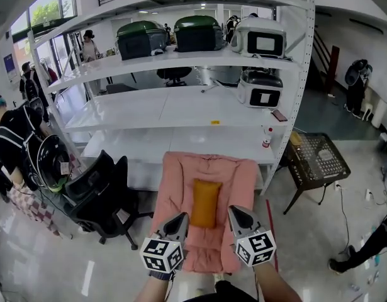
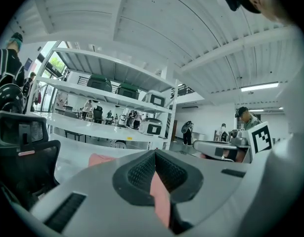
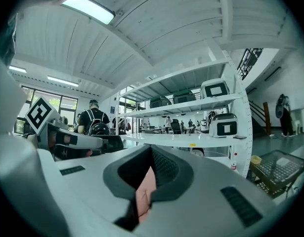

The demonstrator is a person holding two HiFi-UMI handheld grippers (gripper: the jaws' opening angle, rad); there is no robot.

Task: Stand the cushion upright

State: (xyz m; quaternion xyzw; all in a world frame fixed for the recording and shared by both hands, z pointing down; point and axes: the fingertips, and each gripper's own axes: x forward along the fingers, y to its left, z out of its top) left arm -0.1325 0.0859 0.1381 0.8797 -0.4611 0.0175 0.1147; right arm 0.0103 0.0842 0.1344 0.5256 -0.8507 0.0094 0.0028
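A: Where is the cushion seen?

B: In the head view the pink cushion point(image 1: 180, 181) is spread out in front of the white shelf rack point(image 1: 180, 109). Its broad quilted face is turned up toward the camera. Its near edge is held at the two grippers and its far edge lies close to the lowest shelf. Whether that far edge rests on anything cannot be told.

A: What is seen on the cushion?

B: An orange pad point(image 1: 205, 202) is set lengthwise at its middle, between the two grippers and just beyond them.

A: How are the jaws found?

B: The left gripper point(image 1: 179, 220) is clamped on the near edge to the left of the pad. In the left gripper view a fold of pink fabric is pinched between the pressed-together jaws. The right gripper point(image 1: 238, 215) is clamped on the same edge to the right of the pad. In the right gripper view pink fabric is likewise pinched between its closed jaws. Each marker cube is turned toward the camera.

A: What else is shown around it?

B: Black office chairs point(image 1: 99, 190) are placed to the left of the cushion, and a wire-topped side table point(image 1: 319, 159) to the right. Green-lidded crates point(image 1: 141, 38) and white machines point(image 1: 259, 39) are kept on the upper shelves.
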